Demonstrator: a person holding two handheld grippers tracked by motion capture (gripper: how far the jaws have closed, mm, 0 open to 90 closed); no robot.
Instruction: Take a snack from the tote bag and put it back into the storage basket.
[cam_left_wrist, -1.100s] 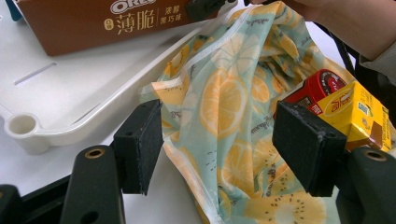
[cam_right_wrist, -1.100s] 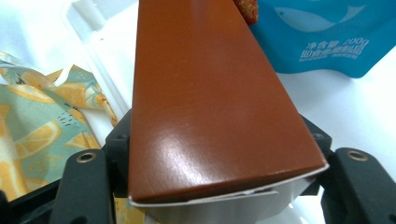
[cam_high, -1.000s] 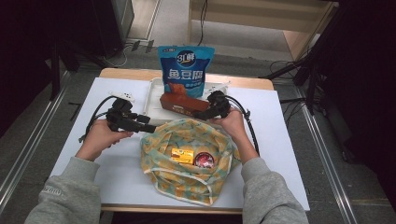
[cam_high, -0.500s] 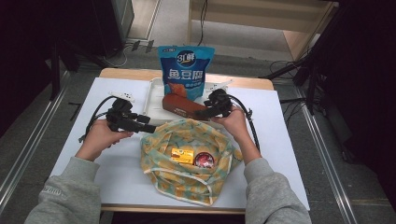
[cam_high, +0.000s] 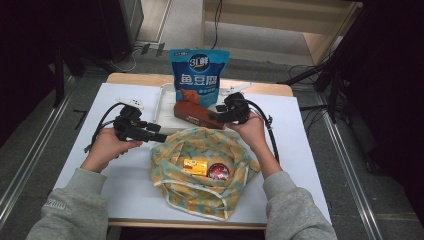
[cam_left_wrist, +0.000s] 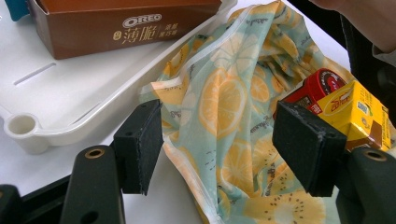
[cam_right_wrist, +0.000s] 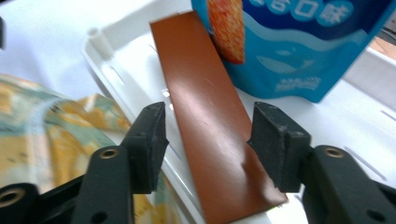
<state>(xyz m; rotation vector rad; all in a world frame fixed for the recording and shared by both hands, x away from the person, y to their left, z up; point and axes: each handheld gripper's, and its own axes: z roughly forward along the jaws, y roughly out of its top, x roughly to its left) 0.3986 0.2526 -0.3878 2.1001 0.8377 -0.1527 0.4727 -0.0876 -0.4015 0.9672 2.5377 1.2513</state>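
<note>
Right gripper (cam_high: 216, 118): jaws just closing around the Oreo box (cam_high: 196, 114), pads either side, not yet pressing; lifted slightly since a second ago.
Oreo box: in the white tray (cam_high: 162, 102), at 12 o'clock from the fabric bag (cam_high: 202, 172).
Left gripper (cam_high: 159, 138): open at the bag's 10 o'clock rim, unmoved.
Meaning: grasp is imminent; the box probably goes into the bag.

L claw (cam_high: 159, 137) open, R claw (cam_high: 214, 118) closing
</note>
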